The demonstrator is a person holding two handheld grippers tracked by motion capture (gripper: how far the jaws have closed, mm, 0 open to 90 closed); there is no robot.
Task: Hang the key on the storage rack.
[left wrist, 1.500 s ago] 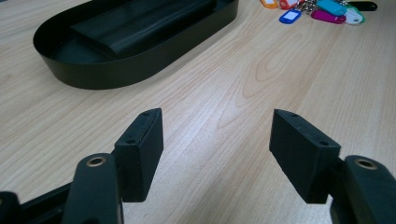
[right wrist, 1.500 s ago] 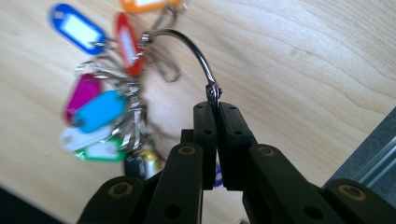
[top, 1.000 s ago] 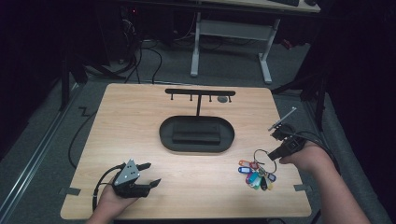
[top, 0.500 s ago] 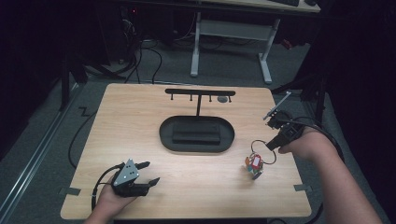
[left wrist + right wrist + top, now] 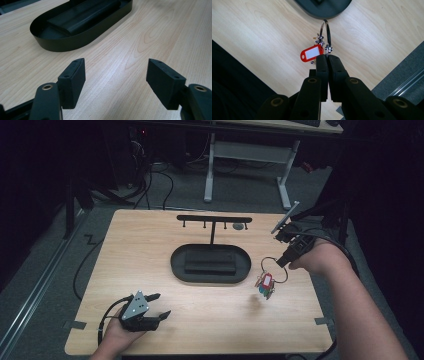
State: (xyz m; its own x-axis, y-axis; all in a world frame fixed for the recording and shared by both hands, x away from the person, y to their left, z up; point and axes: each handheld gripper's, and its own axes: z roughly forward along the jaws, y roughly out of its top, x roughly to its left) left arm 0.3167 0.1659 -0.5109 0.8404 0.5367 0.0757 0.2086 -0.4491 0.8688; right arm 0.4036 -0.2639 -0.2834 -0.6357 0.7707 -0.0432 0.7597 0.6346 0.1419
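Observation:
My right gripper [image 5: 283, 262] [image 5: 327, 56] is shut on a metal key ring [image 5: 274, 267] [image 5: 325, 35] and holds it in the air right of the black oval tray [image 5: 210, 270]. A bunch of coloured key tags [image 5: 265, 285] hangs from the ring, with a red tag [image 5: 311, 53] in front. My left gripper [image 5: 159, 305] [image 5: 116, 80] rests on the table at the front left, jaws open with nothing between them, pointing toward the tray [image 5: 82, 40].
A black T-shaped rack with several hooks [image 5: 214, 220] rises from a block in the tray. The wooden table [image 5: 150, 250] has bare surface around both grippers. A desk frame [image 5: 247, 165] and cables stand on the floor behind.
My right gripper has lifted the key ring with its tags off the table at the right and carried it up and toward the tray. The left gripper has stayed put.

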